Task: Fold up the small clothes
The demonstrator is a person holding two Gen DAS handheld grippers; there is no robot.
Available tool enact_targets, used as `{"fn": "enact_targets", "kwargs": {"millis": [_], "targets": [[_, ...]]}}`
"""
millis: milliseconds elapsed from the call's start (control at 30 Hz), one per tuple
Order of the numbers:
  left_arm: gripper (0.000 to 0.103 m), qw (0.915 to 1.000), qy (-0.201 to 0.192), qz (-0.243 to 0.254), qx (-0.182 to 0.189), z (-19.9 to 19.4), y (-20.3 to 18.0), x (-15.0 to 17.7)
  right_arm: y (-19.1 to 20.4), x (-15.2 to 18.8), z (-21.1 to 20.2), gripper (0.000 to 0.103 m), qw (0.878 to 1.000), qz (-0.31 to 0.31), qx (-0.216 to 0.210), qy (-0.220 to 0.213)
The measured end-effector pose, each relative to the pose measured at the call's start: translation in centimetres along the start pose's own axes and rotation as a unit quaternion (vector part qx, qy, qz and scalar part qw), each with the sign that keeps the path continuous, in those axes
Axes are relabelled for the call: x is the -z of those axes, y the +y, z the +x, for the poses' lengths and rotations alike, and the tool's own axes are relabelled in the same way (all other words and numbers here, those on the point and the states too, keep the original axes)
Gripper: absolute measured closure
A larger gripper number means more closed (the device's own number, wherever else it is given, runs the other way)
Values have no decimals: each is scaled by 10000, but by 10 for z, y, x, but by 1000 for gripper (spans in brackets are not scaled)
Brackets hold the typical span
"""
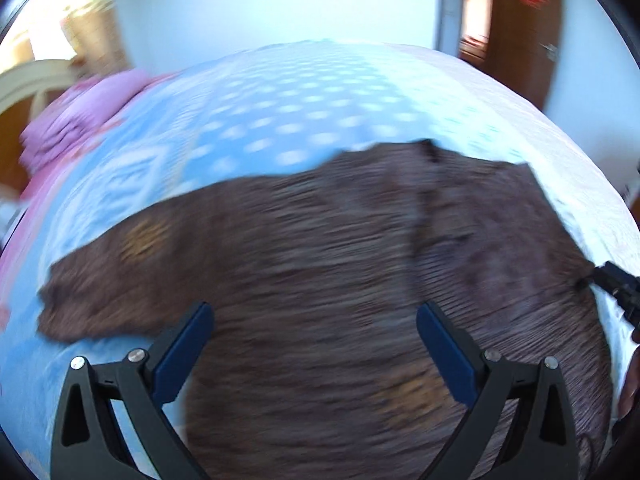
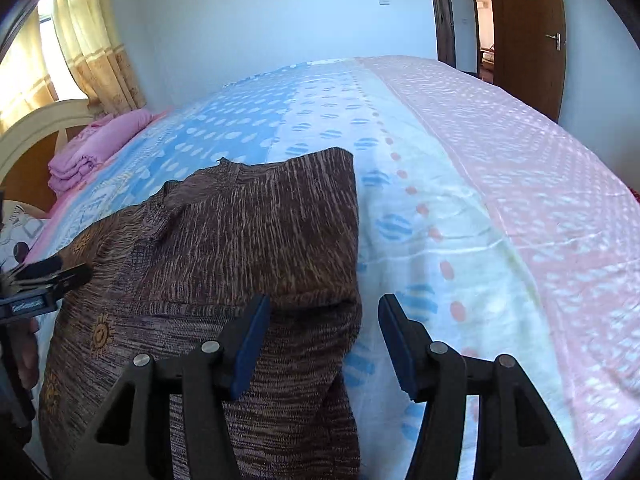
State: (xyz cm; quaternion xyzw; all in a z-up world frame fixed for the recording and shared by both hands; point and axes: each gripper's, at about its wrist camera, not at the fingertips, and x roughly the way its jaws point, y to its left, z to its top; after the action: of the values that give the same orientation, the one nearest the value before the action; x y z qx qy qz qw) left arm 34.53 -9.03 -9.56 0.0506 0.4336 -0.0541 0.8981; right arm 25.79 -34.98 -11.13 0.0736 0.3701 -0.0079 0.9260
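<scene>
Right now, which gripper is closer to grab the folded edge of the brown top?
Probably right. The right gripper stands open beside the brown top's folded edge; the left gripper hovers open over its middle.

Bedroom. Bed [image 2: 460, 184] covered by a blue, white and pink dotted sheet. Cream headboard [image 2: 36, 128] at left, yellow curtains [image 2: 88, 40] sunlit. Pale blue walls [image 2: 260, 20]; brown door [image 2: 528, 32] ajar.
</scene>
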Motion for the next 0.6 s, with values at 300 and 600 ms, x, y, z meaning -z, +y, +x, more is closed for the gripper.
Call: {"fn": "enact_targets", "kwargs": {"millis": [300, 600], "targets": [[67, 9997, 143, 130, 172, 60, -50, -24, 0, 8, 7, 40, 9998, -118, -99, 98], [99, 9979, -139, -188, 605, 42, -35, -37, -7, 9, 12, 40, 9998, 97, -134, 131]]}}
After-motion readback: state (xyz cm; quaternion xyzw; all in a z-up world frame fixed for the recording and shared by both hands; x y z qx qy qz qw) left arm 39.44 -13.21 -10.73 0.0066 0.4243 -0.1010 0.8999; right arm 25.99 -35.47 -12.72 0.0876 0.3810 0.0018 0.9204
